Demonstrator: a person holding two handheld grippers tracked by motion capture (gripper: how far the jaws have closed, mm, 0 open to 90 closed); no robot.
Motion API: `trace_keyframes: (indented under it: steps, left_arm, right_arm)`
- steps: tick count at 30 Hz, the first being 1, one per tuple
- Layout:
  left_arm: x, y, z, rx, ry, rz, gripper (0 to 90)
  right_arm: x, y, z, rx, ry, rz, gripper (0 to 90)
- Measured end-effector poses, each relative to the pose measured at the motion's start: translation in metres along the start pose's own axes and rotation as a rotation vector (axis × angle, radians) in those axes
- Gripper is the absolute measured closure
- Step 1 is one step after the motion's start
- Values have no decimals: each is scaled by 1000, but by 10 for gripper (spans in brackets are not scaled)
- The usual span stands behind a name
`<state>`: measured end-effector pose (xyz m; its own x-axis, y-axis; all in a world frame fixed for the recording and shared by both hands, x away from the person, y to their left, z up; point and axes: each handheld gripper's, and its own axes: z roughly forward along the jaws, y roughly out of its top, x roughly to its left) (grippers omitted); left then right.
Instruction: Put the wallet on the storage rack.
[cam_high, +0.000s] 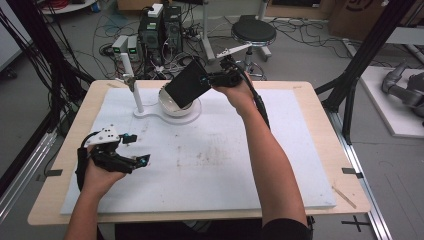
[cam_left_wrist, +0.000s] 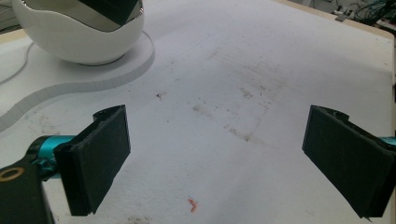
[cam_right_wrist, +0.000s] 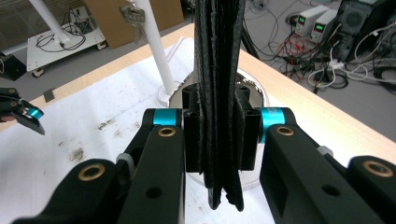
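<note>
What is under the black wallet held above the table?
Under the black wallet, clamped in the right gripper, sits a white bowl on its white base. The wallet covers most of the bowl's opening, so its contents cannot be seen.

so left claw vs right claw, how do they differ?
Left claw stands open with nothing between its pads; right claw is shut on a flat black wallet. Left claw sits low over the white mat near the table's front; right claw is at the far side, holding the wallet above the white bowl. Both have black pads and teal fittings.
</note>
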<state>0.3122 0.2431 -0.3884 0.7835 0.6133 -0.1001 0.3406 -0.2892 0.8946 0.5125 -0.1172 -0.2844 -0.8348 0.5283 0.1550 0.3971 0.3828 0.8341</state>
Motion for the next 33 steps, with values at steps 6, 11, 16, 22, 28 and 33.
trace_keyframes:
  steps: [6, 11, 16, 22, 28, 33]
  left_arm:
    - [0, 0, 1, 1, -1, 3, 77]
    - [-1, 0, 2, 4, 0, 4, 77]
    - [0, 0, 2, 5, -1, 2, 77]
    - [0, -1, 1, 3, 5, 2, 76]
    - [0, 0, 1, -1, 6, -1, 77]
    - [0, -1, 0, -5, 7, -4, 77]
  right_arm:
    - [-5, -5, 19, 39, -5, 18, 782]
    - [-8, -9, 37, 20, 8, 47, 779]
    - [-13, -11, 39, 4, -26, 75, 701]
    - [-18, -14, 34, 3, -98, 116, 470]
    - [-23, -16, 32, -8, -125, 150, 412]
    - [-25, -19, 32, -13, -122, 177, 410]
